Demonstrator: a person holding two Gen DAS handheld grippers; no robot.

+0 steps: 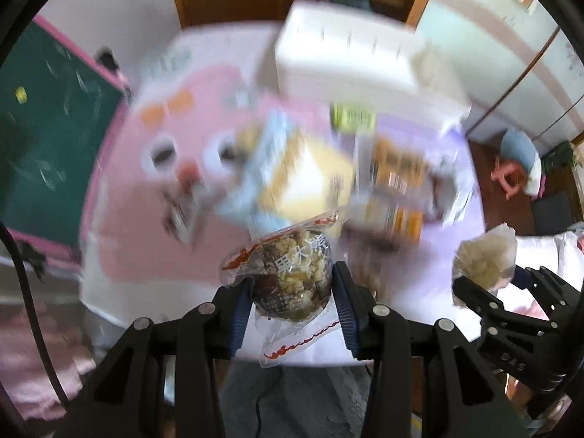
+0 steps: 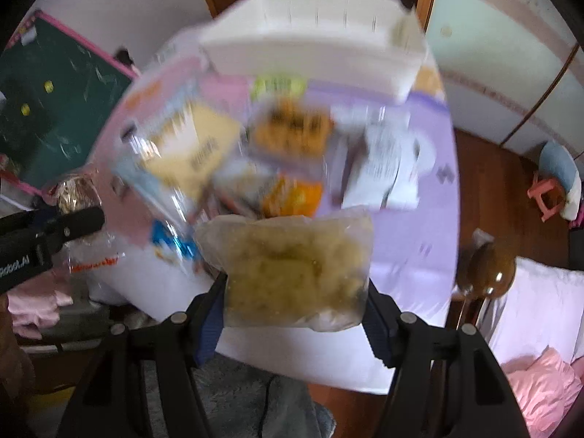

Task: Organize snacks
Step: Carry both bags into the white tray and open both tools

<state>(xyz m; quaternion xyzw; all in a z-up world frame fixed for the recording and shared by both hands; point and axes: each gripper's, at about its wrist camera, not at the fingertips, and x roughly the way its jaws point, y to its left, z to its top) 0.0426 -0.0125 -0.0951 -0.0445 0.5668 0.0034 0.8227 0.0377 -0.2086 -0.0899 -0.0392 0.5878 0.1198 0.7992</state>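
In the lower middle of the left wrist view, a clear packet of nuts and dried fruit (image 1: 292, 273) with red printing is being pinched between the blue pads of the left gripper (image 1: 294, 294), above the blurred table (image 1: 120, 241). At the right edge of that view, the right gripper (image 1: 485, 284) is being seen from the side, with a pale snack bag (image 1: 485, 255) clamped at its tip.

In the right wrist view, that clear bag of yellowish crumbly snack (image 2: 295, 270) is being squeezed between the two fingers of the right gripper (image 2: 295, 292) in the lower middle of the frame. At the left edge, the left gripper (image 2: 78, 221) is being shown with its packet (image 2: 76, 191) held at its tip.

Behind both held packets, a heap of other snack packets (image 2: 255, 146) is being shown, badly smeared, at the centre of the table with its pink and lilac cover. A white basket (image 2: 314, 33) is being shown at the top of the frame, beyond the heap. A green chalkboard (image 1: 47, 127) with a pink frame is being shown at the left.
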